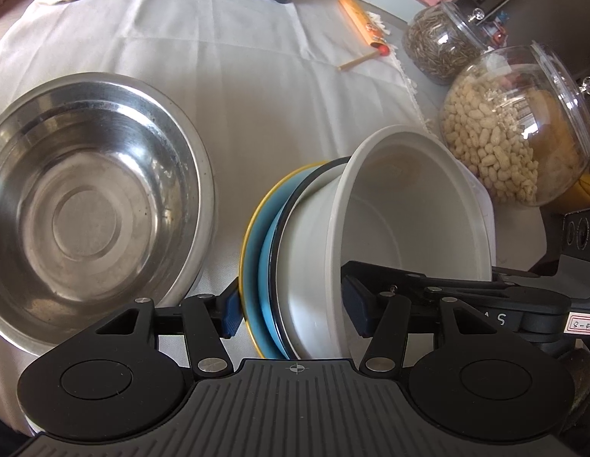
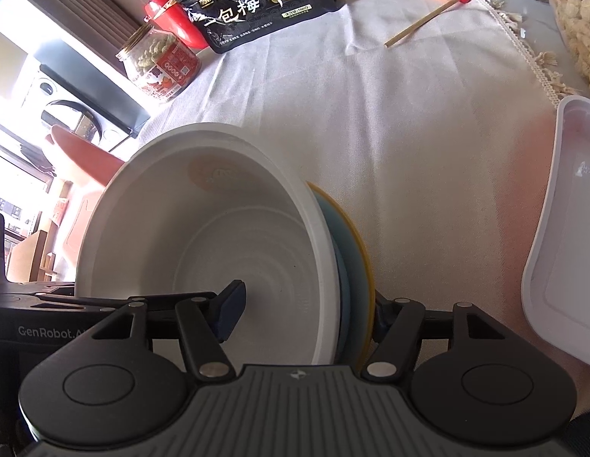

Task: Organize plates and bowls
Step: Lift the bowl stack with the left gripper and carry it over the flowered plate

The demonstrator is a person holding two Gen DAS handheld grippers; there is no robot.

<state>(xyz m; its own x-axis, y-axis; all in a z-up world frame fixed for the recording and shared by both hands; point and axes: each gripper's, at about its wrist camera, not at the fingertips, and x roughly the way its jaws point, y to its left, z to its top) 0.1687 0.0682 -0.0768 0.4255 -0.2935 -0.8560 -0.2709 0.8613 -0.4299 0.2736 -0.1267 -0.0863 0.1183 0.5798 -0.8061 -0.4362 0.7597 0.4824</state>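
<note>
Nearby, the steel basin (image 1: 93,198) sits on the white-clothed table (image 1: 257,76). Beside it, the tilted stack, white bowl (image 1: 409,221) nested in blue plate (image 1: 257,251), is clamped by left claw (image 1: 293,312) and right claw (image 2: 306,312).

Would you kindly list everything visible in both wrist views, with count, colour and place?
white bowl: 1, white, tilted, top of the held stack
blue plate: 1, light blue with yellow rim, under the bowl
dark-rimmed dish: 1, between bowl and plate
steel bowl: 1, silver, on the cloth, left of the stack
tablecloth: 1, white
white tray: 1, right of the stack
glass jars: 2, clear, far right
labelled jar: 1, red label, far edge
black bag: 1, far edge
orange packet: 1, far side
stick: 1, red-tipped
left gripper: shut on the stack
right gripper: shut on the stack
</note>
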